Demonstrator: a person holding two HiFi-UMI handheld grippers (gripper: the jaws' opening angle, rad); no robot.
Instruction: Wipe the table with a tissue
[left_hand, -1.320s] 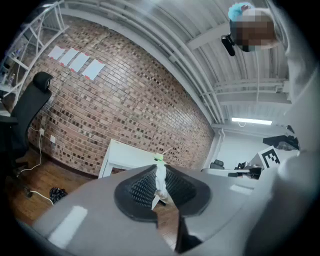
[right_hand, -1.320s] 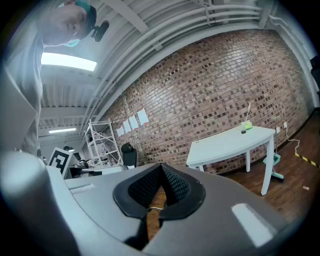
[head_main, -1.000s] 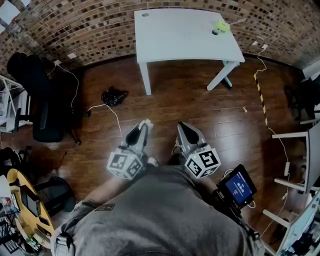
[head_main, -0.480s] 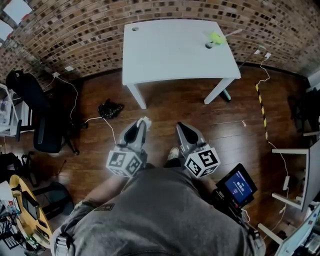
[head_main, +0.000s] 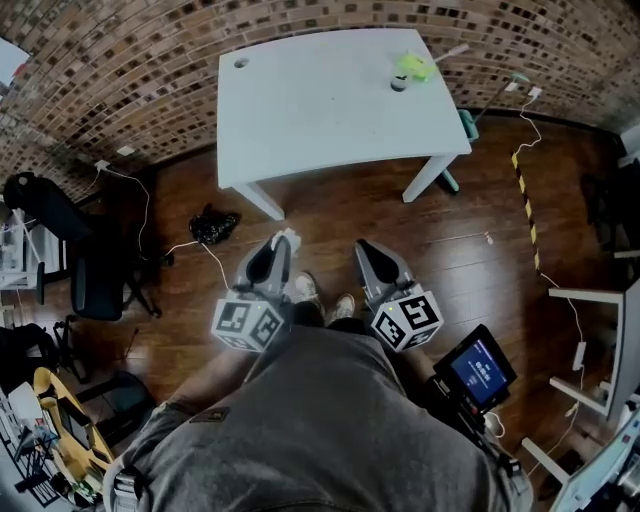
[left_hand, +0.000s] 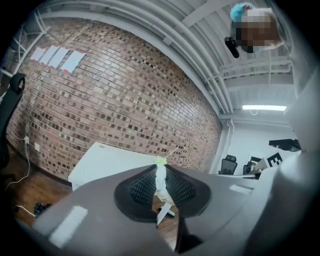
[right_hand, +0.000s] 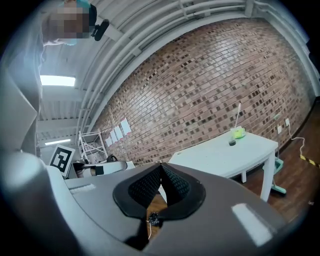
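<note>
Between the closed jaws of your left gripper, one white tissue, pinched upright; beside it, your right gripper, jaws together on nothing; ahead of both, well apart, the white table, a yellow-green item at its far right corner.

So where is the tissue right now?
The tissue is pinched in the left tool, low and just left of centre in the head view. It is held over the wooden floor, short of the white table.
</note>
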